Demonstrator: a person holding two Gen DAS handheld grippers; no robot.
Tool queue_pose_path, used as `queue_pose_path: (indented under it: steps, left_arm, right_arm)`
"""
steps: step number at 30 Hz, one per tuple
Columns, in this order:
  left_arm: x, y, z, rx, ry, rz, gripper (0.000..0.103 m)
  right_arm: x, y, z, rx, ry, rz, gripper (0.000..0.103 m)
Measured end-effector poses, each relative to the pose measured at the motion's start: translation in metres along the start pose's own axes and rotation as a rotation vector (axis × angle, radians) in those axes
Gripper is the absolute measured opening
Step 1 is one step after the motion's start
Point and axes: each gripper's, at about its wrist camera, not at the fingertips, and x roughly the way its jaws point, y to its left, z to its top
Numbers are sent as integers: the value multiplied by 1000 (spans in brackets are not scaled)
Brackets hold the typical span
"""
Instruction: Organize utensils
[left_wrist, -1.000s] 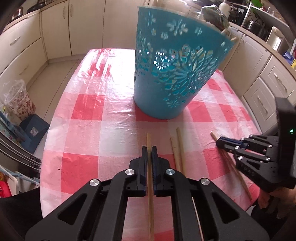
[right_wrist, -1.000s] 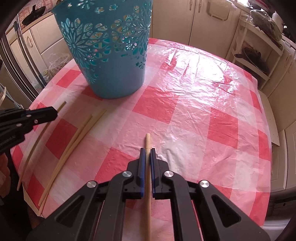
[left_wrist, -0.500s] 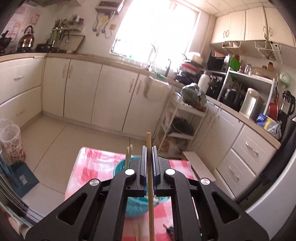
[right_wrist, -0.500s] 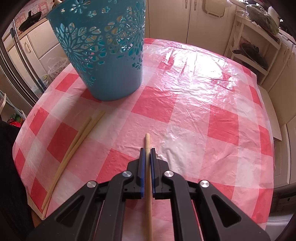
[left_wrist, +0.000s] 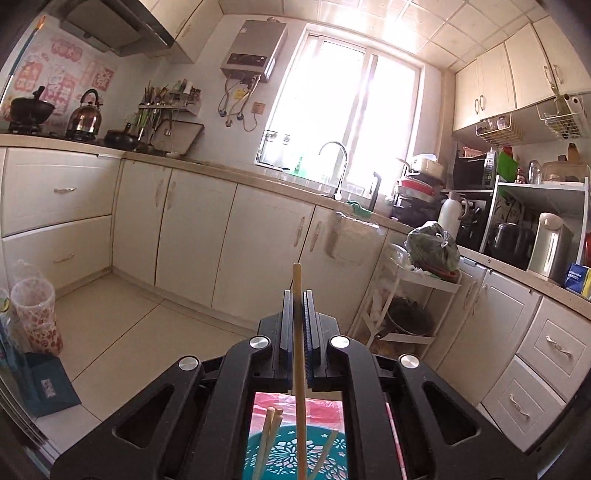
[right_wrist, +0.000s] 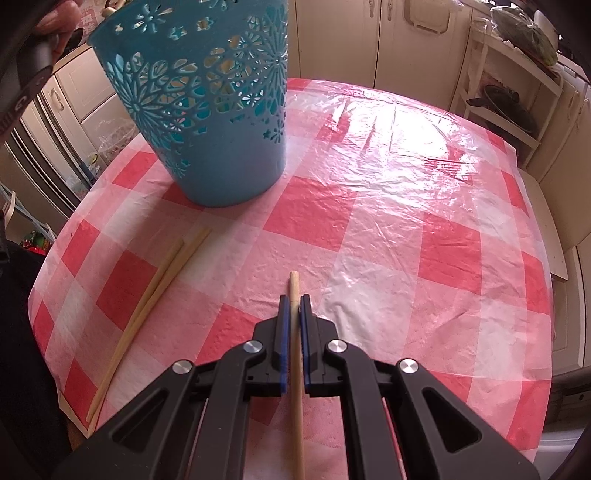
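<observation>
My left gripper (left_wrist: 296, 295) is shut on a wooden chopstick (left_wrist: 298, 354) and held upright high over the teal cut-out basket (left_wrist: 295, 454), whose rim shows below between the gripper arms with chopsticks (left_wrist: 267, 432) standing in it. My right gripper (right_wrist: 293, 301) is shut on another chopstick (right_wrist: 295, 354), low over the red-checked tablecloth (right_wrist: 369, 229). The basket (right_wrist: 207, 107) stands at the far left of the right wrist view. Two loose chopsticks (right_wrist: 155, 295) lie on the cloth to the left of my right gripper.
Kitchen cabinets (left_wrist: 192, 236), a sink tap (left_wrist: 334, 162) and a white rack (left_wrist: 413, 295) ring the table. The table's left edge (right_wrist: 48, 266) is near the loose chopsticks. A hand on the left gripper's handle (right_wrist: 48, 33) shows at top left.
My left gripper has lifted its chopstick off the table and tilted upright above the basket. My right gripper has held still with its chopstick.
</observation>
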Motion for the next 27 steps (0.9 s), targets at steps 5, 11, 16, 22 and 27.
queue_pose_path:
  steps: [5, 11, 16, 22, 27]
  left_arm:
    - [3, 4, -13, 11, 21, 7, 5]
    - [2, 3, -23, 70, 89, 16, 5]
    - [-2, 12, -33, 106, 201, 18, 13]
    - [-44, 33, -38, 156, 212, 63, 50]
    - [-77, 53, -52, 186, 231, 103, 69]
  right_arm:
    - [1, 1, 1, 0, 0, -1, 6]
    - [1, 2, 1, -1, 0, -2, 6]
    - [0, 3, 1, -8, -1, -6, 7]
    - [-3, 2, -3, -20, 10, 15, 32]
    - [-3, 6, -6, -43, -3, -17, 32]
